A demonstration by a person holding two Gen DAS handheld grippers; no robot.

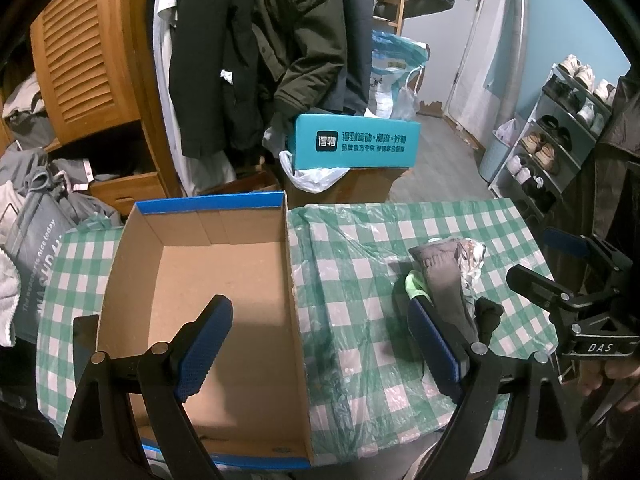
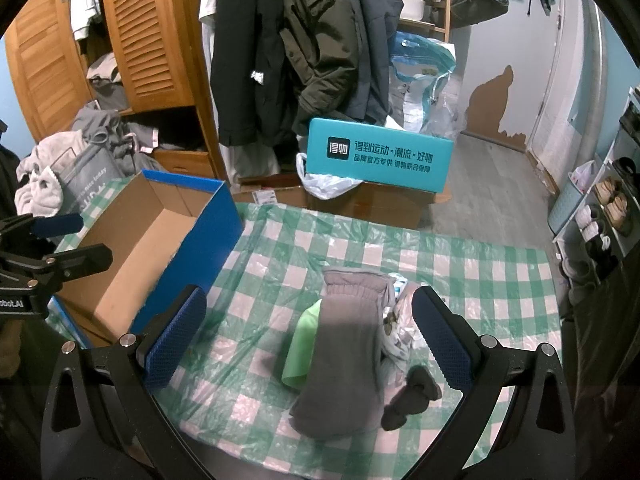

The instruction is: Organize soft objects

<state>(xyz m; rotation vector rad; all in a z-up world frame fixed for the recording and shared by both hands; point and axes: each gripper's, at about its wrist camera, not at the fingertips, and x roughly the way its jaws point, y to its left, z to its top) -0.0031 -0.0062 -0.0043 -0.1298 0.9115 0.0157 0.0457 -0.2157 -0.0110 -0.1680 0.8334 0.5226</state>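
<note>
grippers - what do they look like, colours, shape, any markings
Both are black, angular two-finger tools with silver pivot bolts. The left gripper and right gripper carry blue textured pads on the inner finger faces. Seen from the left wrist view, the right gripper's body shows white "DAS" lettering; the left one reads "obot.AI". No cables or sleeves are clearly visible.

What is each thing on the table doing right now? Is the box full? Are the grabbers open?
Shoe box: open, empty.
Grey garment: lying on top of the pile.
Green cloth: partly under the grey garment.
Dark sock: bunched beside the pile.
Left gripper: open, empty.
Right gripper: open, empty.
</note>
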